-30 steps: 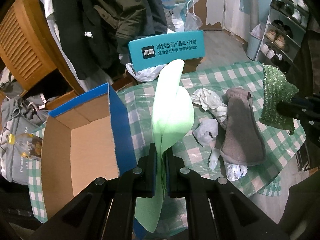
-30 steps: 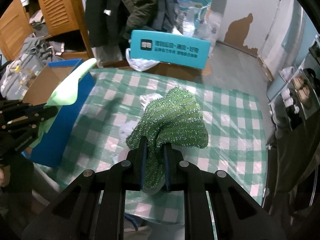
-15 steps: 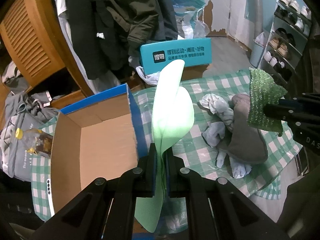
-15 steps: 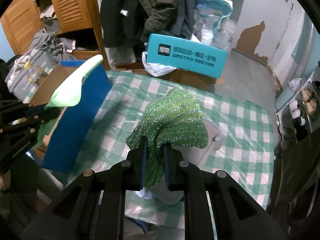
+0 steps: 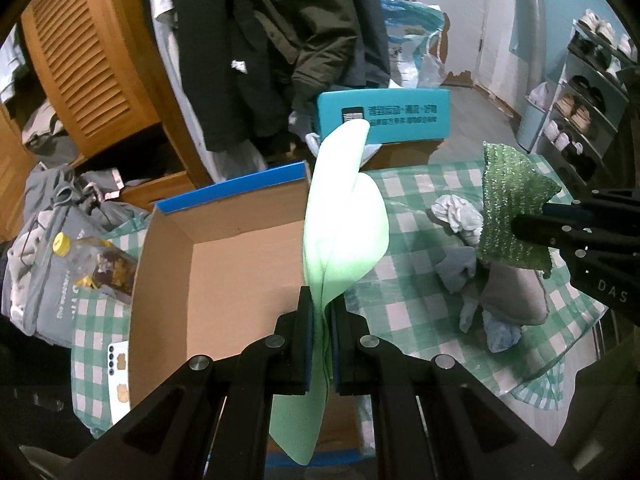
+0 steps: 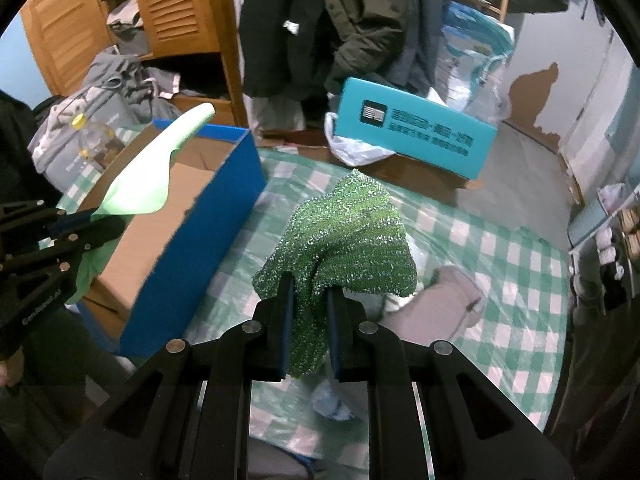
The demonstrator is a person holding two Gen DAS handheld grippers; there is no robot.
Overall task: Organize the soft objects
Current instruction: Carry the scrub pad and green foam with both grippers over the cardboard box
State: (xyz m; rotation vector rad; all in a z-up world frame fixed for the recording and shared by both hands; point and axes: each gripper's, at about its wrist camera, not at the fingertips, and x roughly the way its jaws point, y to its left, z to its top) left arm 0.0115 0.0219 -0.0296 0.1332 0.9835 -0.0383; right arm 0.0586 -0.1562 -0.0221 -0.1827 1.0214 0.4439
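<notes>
A: What does the left gripper (image 5: 320, 312) have?
B: A smooth pale-green cloth (image 5: 340, 232), pinched tight, standing up in a curl over the open box (image 5: 224, 264) at the table's left end.

A: And the right gripper (image 6: 310, 300)?
B: Clamped on a glittery dark-green knit cloth (image 6: 344, 240), held above the checked table (image 6: 520, 264). A grey cloth (image 5: 516, 296) and crumpled white pieces (image 5: 456, 212) lie near the right edge.
</notes>
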